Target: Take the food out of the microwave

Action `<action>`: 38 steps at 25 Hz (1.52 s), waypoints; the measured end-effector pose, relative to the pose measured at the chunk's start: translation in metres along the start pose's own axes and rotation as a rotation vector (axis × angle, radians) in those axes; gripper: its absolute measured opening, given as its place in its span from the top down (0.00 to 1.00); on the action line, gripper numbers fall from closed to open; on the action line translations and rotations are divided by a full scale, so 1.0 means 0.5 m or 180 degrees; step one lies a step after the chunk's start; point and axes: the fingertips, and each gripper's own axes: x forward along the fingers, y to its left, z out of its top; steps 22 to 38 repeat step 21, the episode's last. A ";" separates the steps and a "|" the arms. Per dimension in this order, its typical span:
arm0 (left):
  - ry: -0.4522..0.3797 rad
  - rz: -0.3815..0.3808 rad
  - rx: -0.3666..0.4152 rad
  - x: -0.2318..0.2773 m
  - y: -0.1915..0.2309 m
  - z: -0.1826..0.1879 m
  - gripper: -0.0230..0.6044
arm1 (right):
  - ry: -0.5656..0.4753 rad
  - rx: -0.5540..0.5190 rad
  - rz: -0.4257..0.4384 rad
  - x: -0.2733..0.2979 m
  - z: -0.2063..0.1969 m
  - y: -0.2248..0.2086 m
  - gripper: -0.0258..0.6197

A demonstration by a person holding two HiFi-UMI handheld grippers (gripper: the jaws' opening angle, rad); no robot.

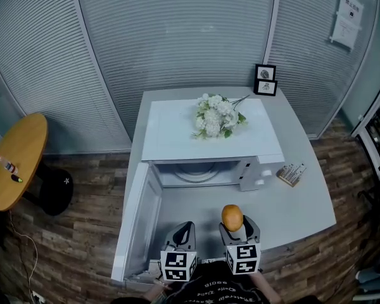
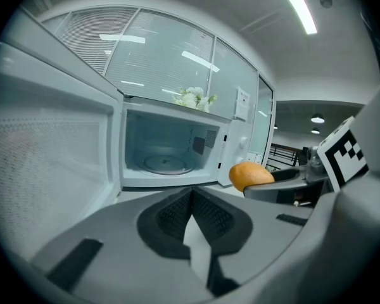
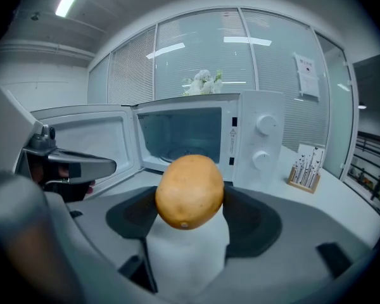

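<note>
Right gripper view: what is seen between the jaws?
A round orange-coloured piece of food [image 3: 190,192] is clamped between the dark pads of the right gripper [image 3: 191,215]. It is held outside the white microwave oven [image 1: 206,132], in front of the open cavity and over the grey table [image 1: 304,195].
And the left gripper [image 2: 192,211]?
Its jaws are pressed together with nothing between them, and it is held just beside the right one.
How is the oven found?
Its white door [image 1: 139,220] is swung wide to the left, and the glass turntable [image 2: 168,163] is seen in the cavity.
What is set around it?
A bunch of white flowers [image 1: 216,116] is laid on its top, a small wooden stand [image 1: 291,174] is set on the table just beside its control side, and two black picture frames [image 1: 265,80] are stood behind it
</note>
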 end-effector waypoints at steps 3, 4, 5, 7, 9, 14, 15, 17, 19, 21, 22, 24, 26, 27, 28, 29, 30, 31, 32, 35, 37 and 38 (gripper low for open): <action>-0.0012 0.0013 -0.0006 -0.001 0.000 0.001 0.95 | 0.0001 -0.0008 0.0015 0.001 0.002 0.001 0.46; -0.0013 0.0019 -0.0007 -0.002 0.001 0.002 0.95 | -0.0005 -0.0014 0.0020 0.001 0.003 0.002 0.46; -0.0012 0.0026 -0.0007 -0.002 0.002 0.002 0.95 | -0.0011 -0.0021 0.0026 0.002 0.004 0.003 0.46; -0.0014 0.0038 -0.0009 -0.005 0.002 0.003 0.95 | -0.0021 -0.0033 0.0043 0.002 0.007 0.005 0.46; -0.0013 0.0054 -0.0013 -0.007 0.003 0.002 0.95 | -0.0022 -0.0037 0.0063 0.003 0.007 0.008 0.46; -0.0026 0.0095 -0.0008 -0.008 0.006 0.003 0.95 | -0.0032 -0.0021 0.0105 0.008 0.006 0.010 0.46; -0.0025 0.0104 -0.0007 -0.009 0.007 0.003 0.95 | -0.0032 -0.0019 0.0115 0.009 0.007 0.010 0.46; -0.0017 0.0117 -0.0001 -0.010 0.007 0.003 0.95 | -0.0034 -0.0022 0.0133 0.010 0.007 0.012 0.46; -0.0018 0.0125 0.0005 -0.010 0.007 0.002 0.95 | -0.0036 -0.0031 0.0149 0.011 0.007 0.013 0.46; -0.0022 0.0132 0.0008 -0.010 0.007 0.002 0.95 | -0.0037 -0.0040 0.0163 0.012 0.007 0.014 0.46; -0.0022 0.0132 0.0008 -0.010 0.007 0.002 0.95 | -0.0037 -0.0040 0.0163 0.012 0.007 0.014 0.46; -0.0022 0.0132 0.0008 -0.010 0.007 0.002 0.95 | -0.0037 -0.0040 0.0163 0.012 0.007 0.014 0.46; -0.0022 0.0132 0.0008 -0.010 0.007 0.002 0.95 | -0.0037 -0.0040 0.0163 0.012 0.007 0.014 0.46; -0.0022 0.0132 0.0008 -0.010 0.007 0.002 0.95 | -0.0037 -0.0040 0.0163 0.012 0.007 0.014 0.46; -0.0022 0.0132 0.0008 -0.010 0.007 0.002 0.95 | -0.0037 -0.0040 0.0163 0.012 0.007 0.014 0.46; -0.0022 0.0132 0.0008 -0.010 0.007 0.002 0.95 | -0.0037 -0.0040 0.0163 0.012 0.007 0.014 0.46; -0.0022 0.0132 0.0008 -0.010 0.007 0.002 0.95 | -0.0037 -0.0040 0.0163 0.012 0.007 0.014 0.46; -0.0022 0.0132 0.0008 -0.010 0.007 0.002 0.95 | -0.0037 -0.0040 0.0163 0.012 0.007 0.014 0.46; -0.0022 0.0132 0.0008 -0.010 0.007 0.002 0.95 | -0.0037 -0.0040 0.0163 0.012 0.007 0.014 0.46; -0.0022 0.0132 0.0008 -0.010 0.007 0.002 0.95 | -0.0037 -0.0040 0.0163 0.012 0.007 0.014 0.46; -0.0022 0.0132 0.0008 -0.010 0.007 0.002 0.95 | -0.0037 -0.0040 0.0163 0.012 0.007 0.014 0.46; -0.0022 0.0132 0.0008 -0.010 0.007 0.002 0.95 | -0.0037 -0.0040 0.0163 0.012 0.007 0.014 0.46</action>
